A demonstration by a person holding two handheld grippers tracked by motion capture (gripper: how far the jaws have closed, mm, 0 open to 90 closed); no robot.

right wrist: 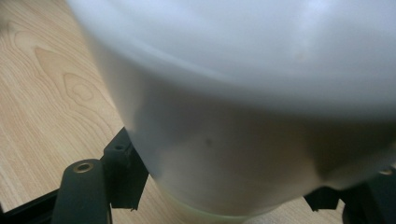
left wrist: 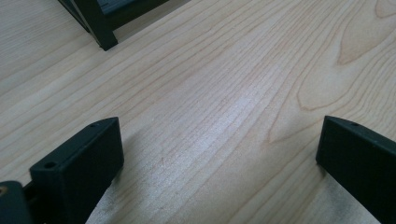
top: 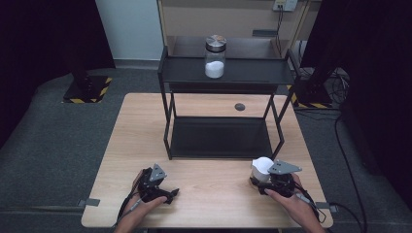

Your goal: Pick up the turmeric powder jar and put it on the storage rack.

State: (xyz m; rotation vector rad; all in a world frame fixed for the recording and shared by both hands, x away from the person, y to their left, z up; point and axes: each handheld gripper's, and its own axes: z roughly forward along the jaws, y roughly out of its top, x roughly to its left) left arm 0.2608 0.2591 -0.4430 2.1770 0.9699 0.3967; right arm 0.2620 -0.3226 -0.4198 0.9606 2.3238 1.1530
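Lab or studio – black curtains [top: 43, 34], hazard-taped stand bases [top: 87, 90], floor cables [top: 340, 126].

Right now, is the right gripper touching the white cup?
Touching. In the right gripper view, the black jaws press against both sides of the white cup, and the high view shows the right gripper closed around its base on the table.

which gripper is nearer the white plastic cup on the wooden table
Right. The right gripper is shut on the white plastic cup; the left gripper rests open, apart, far across the table.
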